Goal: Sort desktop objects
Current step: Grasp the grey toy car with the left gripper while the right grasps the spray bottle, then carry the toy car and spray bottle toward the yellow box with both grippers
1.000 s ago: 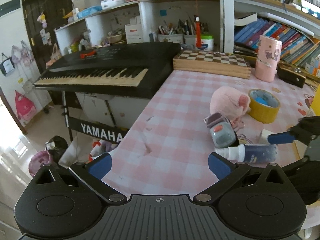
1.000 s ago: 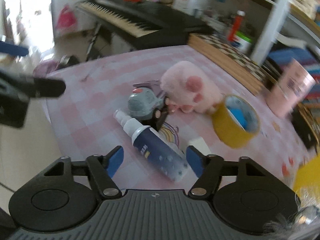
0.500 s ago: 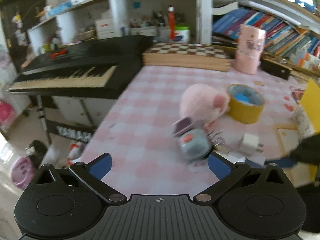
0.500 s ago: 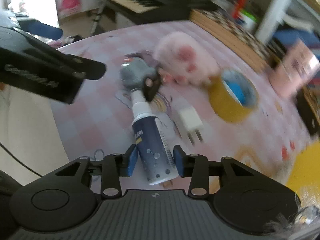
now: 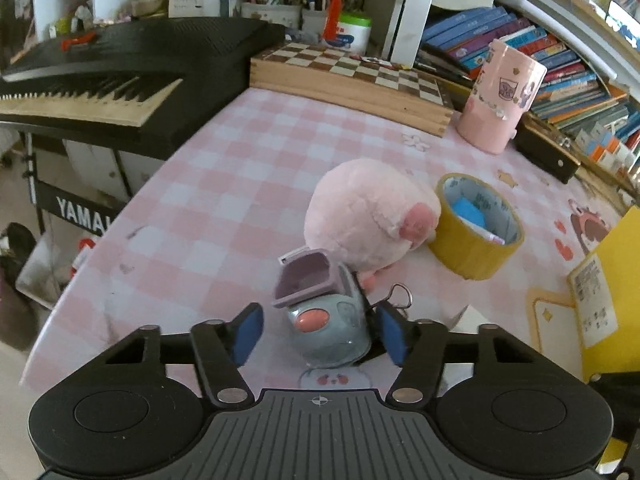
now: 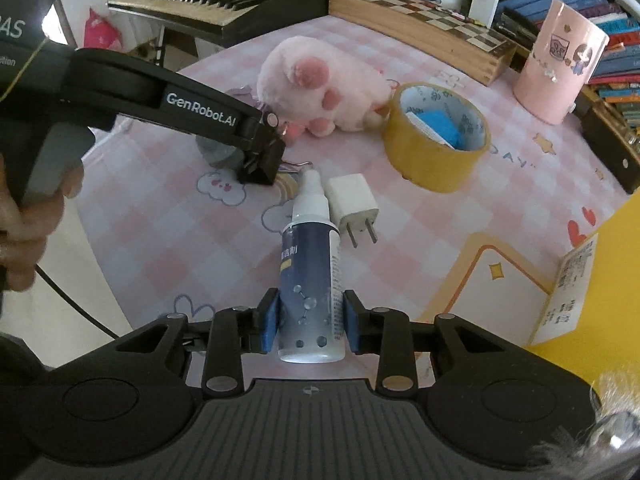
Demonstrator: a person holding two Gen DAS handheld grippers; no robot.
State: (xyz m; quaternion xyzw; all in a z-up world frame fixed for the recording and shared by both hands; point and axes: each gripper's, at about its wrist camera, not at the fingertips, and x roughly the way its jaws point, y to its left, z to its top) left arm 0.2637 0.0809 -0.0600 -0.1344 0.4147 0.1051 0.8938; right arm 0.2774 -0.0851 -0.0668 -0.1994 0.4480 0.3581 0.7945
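My right gripper [image 6: 310,322] is shut on a dark blue spray bottle [image 6: 310,280] with a white nozzle, held just above the pink checked tablecloth [image 6: 160,216]. My left gripper [image 5: 320,334] is open, its blue pads on either side of a small grey-blue toy bin [image 5: 328,328] with a raised purple lid; the right pad is close to it. The left gripper also shows in the right wrist view [image 6: 260,168], over that bin. A pink plush paw [image 5: 370,218] lies behind the bin. A white plug adapter [image 6: 354,204] lies beside the bottle's nozzle.
A yellow tape roll [image 5: 476,228] with blue things inside sits right of the plush. A pink cup [image 5: 500,96], a chessboard box [image 5: 352,76] and bookshelves stand at the back. A keyboard [image 5: 100,76] stands left. A yellow box [image 6: 592,280] is at the right edge.
My right gripper closed on the spray bottle and lifted it. My left gripper moved in from the table edge and narrowed its jaws around the toy bin.
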